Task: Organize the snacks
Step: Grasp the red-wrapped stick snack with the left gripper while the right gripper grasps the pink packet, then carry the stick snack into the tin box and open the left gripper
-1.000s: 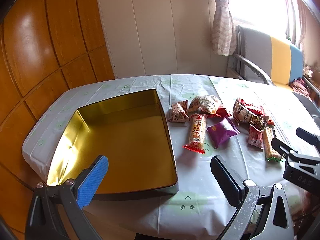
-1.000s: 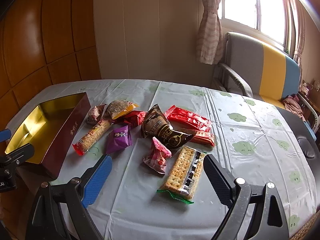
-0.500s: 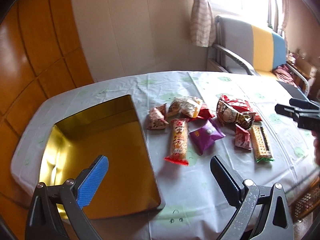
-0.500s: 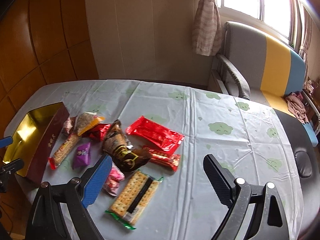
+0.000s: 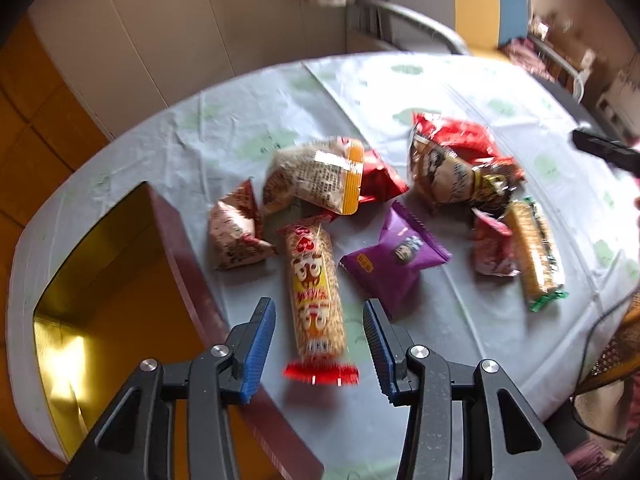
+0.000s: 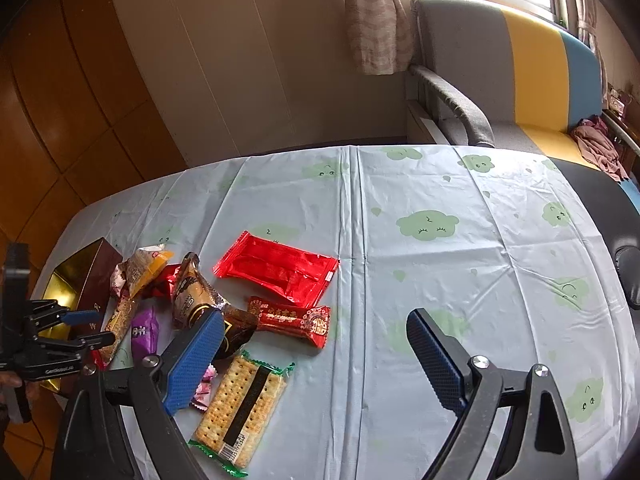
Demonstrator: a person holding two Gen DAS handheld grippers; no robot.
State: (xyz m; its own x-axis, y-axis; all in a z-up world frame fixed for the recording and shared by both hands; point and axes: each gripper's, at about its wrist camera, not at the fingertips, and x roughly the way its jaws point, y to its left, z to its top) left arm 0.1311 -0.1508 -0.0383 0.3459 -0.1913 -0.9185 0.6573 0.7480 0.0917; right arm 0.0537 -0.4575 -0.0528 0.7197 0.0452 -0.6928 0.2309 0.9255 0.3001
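While its jaws have just been closing, the left gripper [image 5: 319,340] straddles the long cracker roll [image 5: 316,292] on the surface [image 5: 460,92], pads not yet touching. Gold tin [image 5: 100,280] just left of the snacks. Right gripper [image 6: 312,356] jaws wide, empty, above the biscuit pack [image 6: 242,404].

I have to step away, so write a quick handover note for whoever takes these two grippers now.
Left gripper: jaws just been closing, straddling the long biscuit roll; pads not yet on it.
Right gripper: open, empty, above the tablecloth beside the cracker pack.
Gold tin sits at the table's left end; what shows of its inside is empty.
Done: nothing packed yet.
Left: every snack, including the purple packet and red packet.
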